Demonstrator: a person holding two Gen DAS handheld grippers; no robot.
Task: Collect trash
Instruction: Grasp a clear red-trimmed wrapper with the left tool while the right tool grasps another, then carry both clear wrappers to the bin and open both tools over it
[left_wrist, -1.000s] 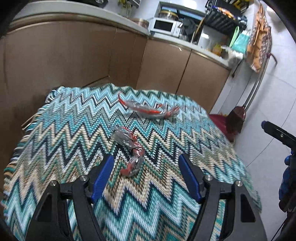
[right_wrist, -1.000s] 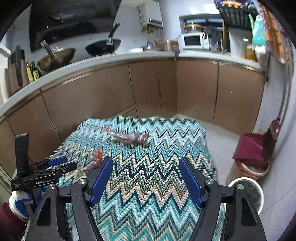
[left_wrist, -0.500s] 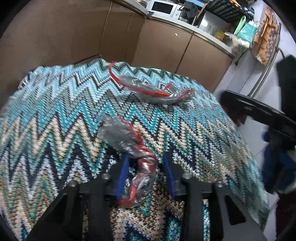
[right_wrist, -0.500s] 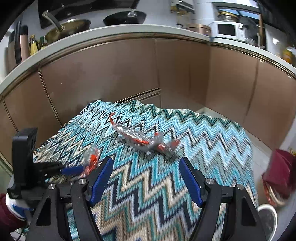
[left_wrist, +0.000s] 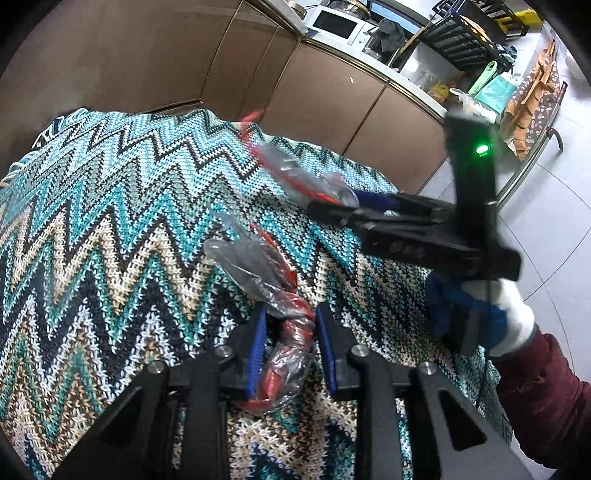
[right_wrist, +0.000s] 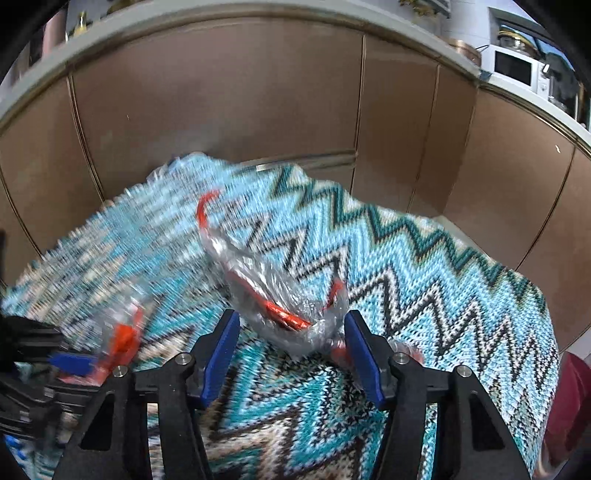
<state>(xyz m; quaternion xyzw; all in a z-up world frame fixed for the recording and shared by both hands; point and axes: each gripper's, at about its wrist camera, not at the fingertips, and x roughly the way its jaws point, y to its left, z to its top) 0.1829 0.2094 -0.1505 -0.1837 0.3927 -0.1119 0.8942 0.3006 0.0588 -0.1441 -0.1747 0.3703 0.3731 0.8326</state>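
Observation:
Two crumpled clear-and-red plastic wrappers lie on a zigzag-patterned cloth (left_wrist: 110, 229). My left gripper (left_wrist: 290, 330) is shut on the near wrapper (left_wrist: 284, 332), its blue pads pressing the twisted red middle. My right gripper (right_wrist: 291, 332) is open, its pads on either side of the far wrapper (right_wrist: 273, 291), which still rests on the cloth (right_wrist: 424, 295). The right gripper also shows in the left wrist view (left_wrist: 354, 206), at the far wrapper (left_wrist: 295, 173). The left gripper shows blurred in the right wrist view (right_wrist: 74, 363).
Brown kitchen cabinets (right_wrist: 221, 110) stand close behind the table. A microwave (left_wrist: 338, 24) and clutter sit on the counter. A dark red bag (right_wrist: 569, 406) is at the table's right edge, over a tiled floor (left_wrist: 546, 229).
My left gripper closed down onto the near wrapper. My right gripper moved forward and down over the table and now straddles the far wrapper, narrowing a little.

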